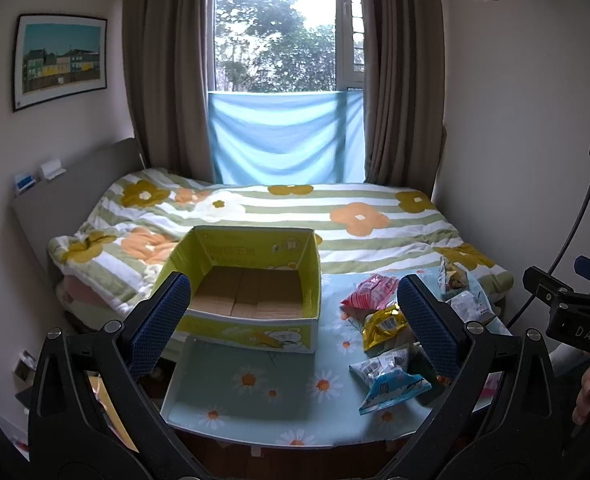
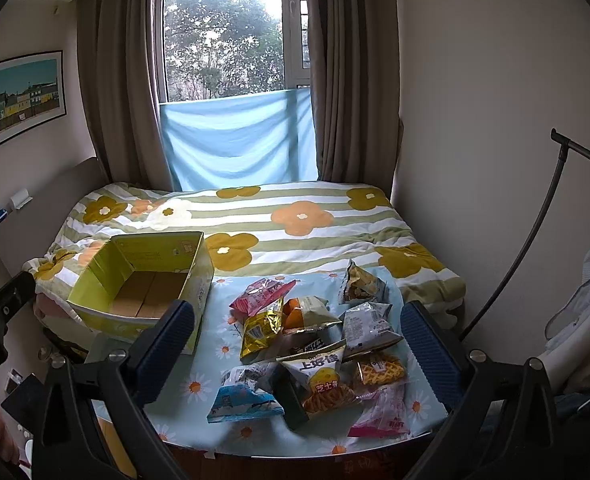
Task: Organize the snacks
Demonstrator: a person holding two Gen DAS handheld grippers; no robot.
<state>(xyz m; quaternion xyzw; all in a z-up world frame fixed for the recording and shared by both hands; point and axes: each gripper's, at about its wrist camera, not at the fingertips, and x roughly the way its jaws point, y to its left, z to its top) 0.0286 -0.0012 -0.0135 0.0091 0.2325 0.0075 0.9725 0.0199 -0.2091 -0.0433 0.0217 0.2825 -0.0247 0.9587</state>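
An open yellow-green cardboard box (image 1: pixel 255 280) stands empty at the left of a small table with a daisy cloth (image 1: pixel 255 392); it also shows in the right wrist view (image 2: pixel 143 280). Several snack bags lie in a heap to its right: a pink bag (image 2: pixel 261 292), a gold bag (image 2: pixel 261 330), a blue-and-white bag (image 2: pixel 243 400), an orange chips bag (image 2: pixel 321 376). My left gripper (image 1: pixel 295 320) is open and empty, above the table in front of the box. My right gripper (image 2: pixel 299 336) is open and empty, above the snack heap.
A bed with a flowered striped quilt (image 1: pixel 335 216) lies behind the table, against a curtained window (image 1: pixel 287 40). A black stand with a curved arm (image 2: pixel 535 232) rises at the right. The right gripper's body (image 1: pixel 575 312) shows at the left wrist view's right edge.
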